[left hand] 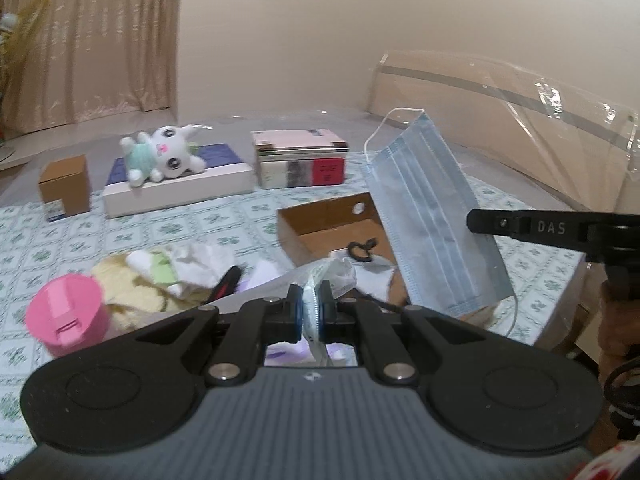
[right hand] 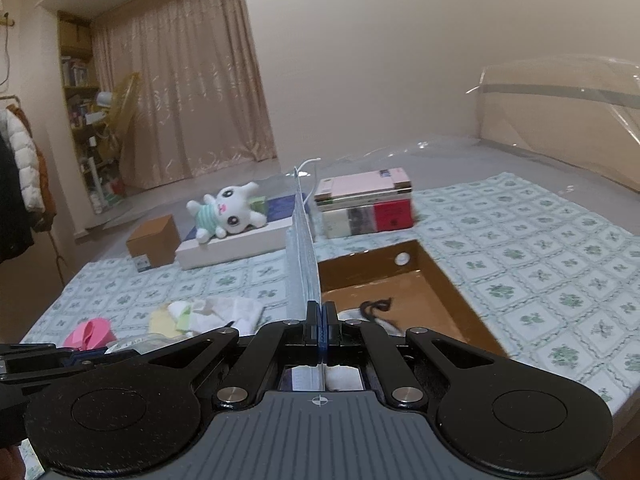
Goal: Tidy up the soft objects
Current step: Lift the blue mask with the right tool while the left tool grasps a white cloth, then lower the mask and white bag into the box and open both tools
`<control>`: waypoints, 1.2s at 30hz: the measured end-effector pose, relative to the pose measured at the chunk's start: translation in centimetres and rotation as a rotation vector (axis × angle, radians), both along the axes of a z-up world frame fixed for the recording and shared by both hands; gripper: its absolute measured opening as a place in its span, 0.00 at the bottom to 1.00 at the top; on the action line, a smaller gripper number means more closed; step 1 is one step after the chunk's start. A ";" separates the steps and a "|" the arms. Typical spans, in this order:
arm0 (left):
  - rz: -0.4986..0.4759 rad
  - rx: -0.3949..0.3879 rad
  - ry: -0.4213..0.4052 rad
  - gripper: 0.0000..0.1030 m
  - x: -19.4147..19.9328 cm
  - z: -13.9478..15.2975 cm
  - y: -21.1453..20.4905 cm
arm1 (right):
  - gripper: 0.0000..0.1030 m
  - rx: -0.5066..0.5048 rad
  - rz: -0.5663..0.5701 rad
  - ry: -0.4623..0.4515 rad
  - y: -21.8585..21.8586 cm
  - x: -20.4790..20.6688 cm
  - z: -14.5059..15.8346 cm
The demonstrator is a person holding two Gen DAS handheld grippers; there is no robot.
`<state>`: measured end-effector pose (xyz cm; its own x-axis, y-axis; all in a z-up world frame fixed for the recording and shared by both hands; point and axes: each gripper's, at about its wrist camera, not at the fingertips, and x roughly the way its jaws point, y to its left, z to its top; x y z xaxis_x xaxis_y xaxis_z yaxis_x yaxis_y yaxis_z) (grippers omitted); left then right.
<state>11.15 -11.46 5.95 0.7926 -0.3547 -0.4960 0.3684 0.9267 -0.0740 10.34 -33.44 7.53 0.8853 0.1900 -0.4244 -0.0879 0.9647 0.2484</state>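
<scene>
My right gripper (right hand: 321, 312) is shut on a blue face mask (right hand: 302, 248), seen edge-on; in the left wrist view the mask (left hand: 432, 216) hangs from the right gripper (left hand: 476, 220) above the open cardboard box (left hand: 324, 216). My left gripper (left hand: 312, 300) is shut on a clear plastic wrapper (left hand: 332, 276). The box (right hand: 444, 280) holds a black hair tie (right hand: 374, 306) and white cloth. A pile of soft cloths (left hand: 172, 268) lies to the left. A white plush bunny (left hand: 160, 156) lies on a flat white box (left hand: 180, 190).
A pink cup (left hand: 68, 316) stands at the front left. A small brown carton (left hand: 66, 190) and a stack of books (left hand: 300, 158) sit at the back. The patterned mat (right hand: 560, 248) covers the bed. A clear plastic sheet (left hand: 520, 128) drapes the headboard at right.
</scene>
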 end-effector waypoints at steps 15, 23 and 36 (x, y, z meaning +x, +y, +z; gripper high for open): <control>-0.238 -0.002 0.032 0.05 5.9 0.5 -8.9 | 0.00 -0.021 -0.103 -0.001 -6.8 2.2 -0.1; -0.340 -0.051 0.079 0.05 10.4 -0.6 -12.0 | 0.00 -0.037 -0.136 0.015 -9.0 4.8 -1.2; -0.349 0.015 0.261 0.18 12.5 -7.4 -12.2 | 0.00 -0.029 -0.141 0.115 -10.6 7.2 -5.6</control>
